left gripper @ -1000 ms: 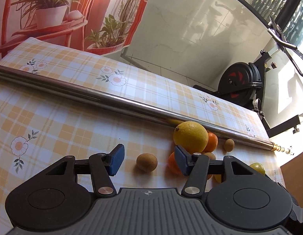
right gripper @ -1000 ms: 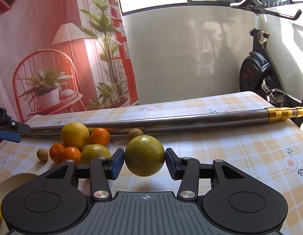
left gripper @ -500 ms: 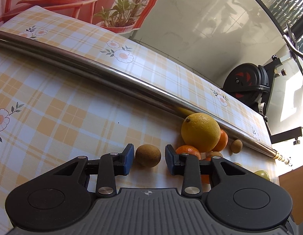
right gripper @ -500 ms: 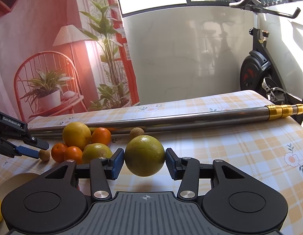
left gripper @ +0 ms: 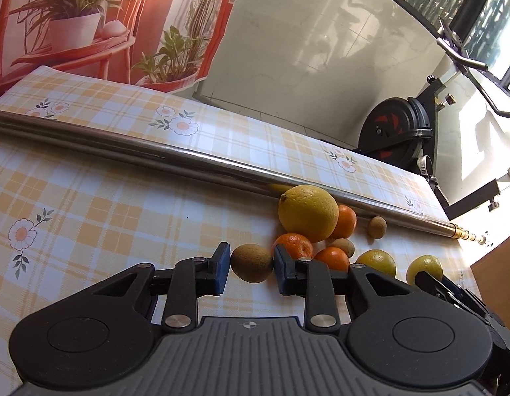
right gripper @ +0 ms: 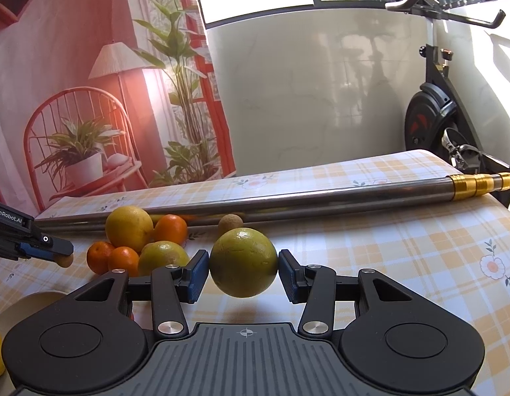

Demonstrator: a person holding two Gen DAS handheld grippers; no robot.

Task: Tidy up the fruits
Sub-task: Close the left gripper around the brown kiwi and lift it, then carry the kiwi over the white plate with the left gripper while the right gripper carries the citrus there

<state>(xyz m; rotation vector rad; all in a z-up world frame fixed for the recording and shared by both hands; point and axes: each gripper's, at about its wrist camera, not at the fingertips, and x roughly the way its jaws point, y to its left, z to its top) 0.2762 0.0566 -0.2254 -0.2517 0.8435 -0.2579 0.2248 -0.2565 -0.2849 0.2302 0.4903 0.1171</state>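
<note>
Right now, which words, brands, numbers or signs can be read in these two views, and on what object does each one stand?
"GenRobot.AI": white letters on the black body of the left gripper, seen at the left edge of the right wrist view.
No other text can be read; the fruits, the tablecloth and the exercise bike show none.

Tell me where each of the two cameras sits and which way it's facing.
Left wrist: on the left gripper, looking down across the checked table; its jaws are shut on a brown kiwi.
Right wrist: on the right gripper, facing the wall; jaws grip a green-yellow citrus.
Shared: the fruit pile with its big yellow citrus, the metal pole, and each other's gripper.
</note>
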